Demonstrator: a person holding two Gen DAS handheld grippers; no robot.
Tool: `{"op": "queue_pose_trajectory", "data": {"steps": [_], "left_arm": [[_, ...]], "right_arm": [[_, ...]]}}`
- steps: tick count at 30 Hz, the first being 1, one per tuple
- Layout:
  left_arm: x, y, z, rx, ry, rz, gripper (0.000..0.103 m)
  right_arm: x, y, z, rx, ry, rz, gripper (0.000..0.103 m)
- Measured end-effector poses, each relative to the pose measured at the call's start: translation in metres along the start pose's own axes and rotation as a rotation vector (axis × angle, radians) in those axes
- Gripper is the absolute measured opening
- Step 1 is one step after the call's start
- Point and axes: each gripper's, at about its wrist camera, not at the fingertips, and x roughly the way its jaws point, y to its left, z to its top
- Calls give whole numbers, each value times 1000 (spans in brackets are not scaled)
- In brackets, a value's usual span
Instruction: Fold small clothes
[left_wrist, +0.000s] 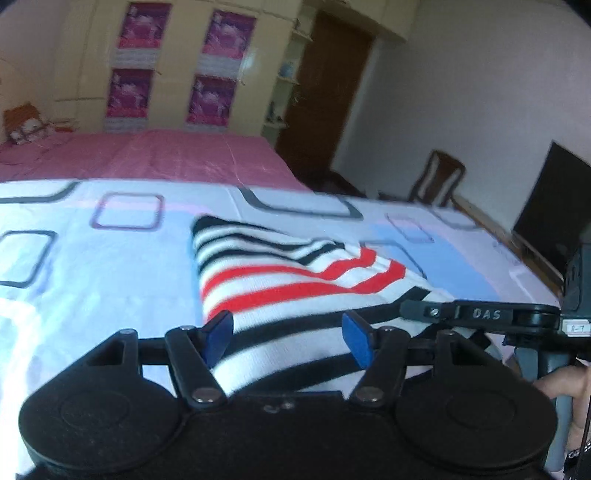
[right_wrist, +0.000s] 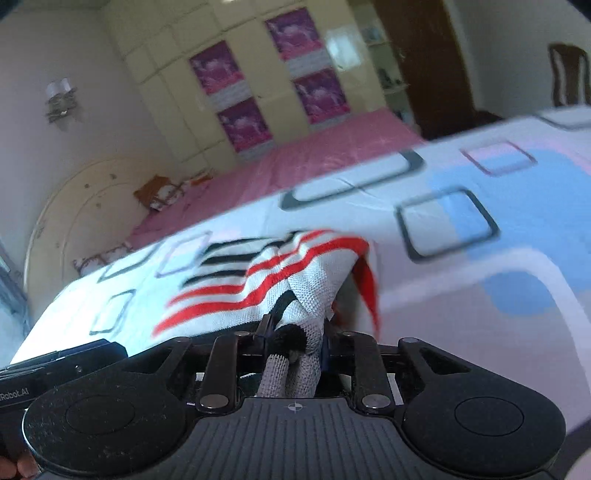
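Clenched on a bunched fold of the striped knit garment (right_wrist: 236, 291), my right gripper (right_wrist: 295, 347) has the fabric pinched between its pads, and the cloth runs back through the jaws toward the camera. Over on my other side, the left gripper (left_wrist: 288, 336) stands released, its blue pads (left_wrist: 218, 334) spread wide with the same garment (left_wrist: 295, 280) lying beneath and between them; I cannot tell whether they touch the cloth.

From where I sit, the garment, white with red and black stripes, lies on a patterned bedsheet (left_wrist: 92, 280) of white, pale blue and pink with dark rounded squares. At the right end its edge is lifted and crumpled into my right jaws, with a red-striped flap hanging loose beside them.

Beyond the sheet I see a pink bedspread (left_wrist: 177, 155), then a cream wardrobe (left_wrist: 177, 62) bearing four magenta posters (left_wrist: 229, 37). A brown door (left_wrist: 325, 92) stands right of it, with a wooden chair (left_wrist: 439, 177) and a dark television screen (left_wrist: 554, 206) along the right wall. My right gripper's body crosses the lower right of the left view, over the garment's near corner. A hand (left_wrist: 565, 384) shows at that edge.
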Motion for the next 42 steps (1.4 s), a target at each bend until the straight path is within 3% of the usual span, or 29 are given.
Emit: {"op": "queue_pose_trajectory", "data": {"steps": [3, 6, 12, 24, 28, 34, 42], "left_arm": [[19, -3, -12, 19, 62, 23, 66], [23, -5, -18, 77, 51, 50, 69], [16, 5, -22, 64, 69, 33, 71], [14, 19, -39, 14, 108, 5, 71], [12, 19, -33, 27, 127, 4, 71], [-8, 20, -8, 32, 64, -21, 63], [30, 10, 26, 96, 30, -3, 57]], "right_arm": [[7, -11, -11, 29, 5, -11, 23], [1, -13, -12, 59, 16, 5, 23], [-35, -21, -10, 102, 41, 48, 24], [-47, -31, -56, 129, 82, -14, 24], [-55, -13, -46, 56, 79, -55, 25], [-73, 9, -10, -7, -46, -38, 25], [-15, 42, 33, -111, -99, -165, 25]]}}
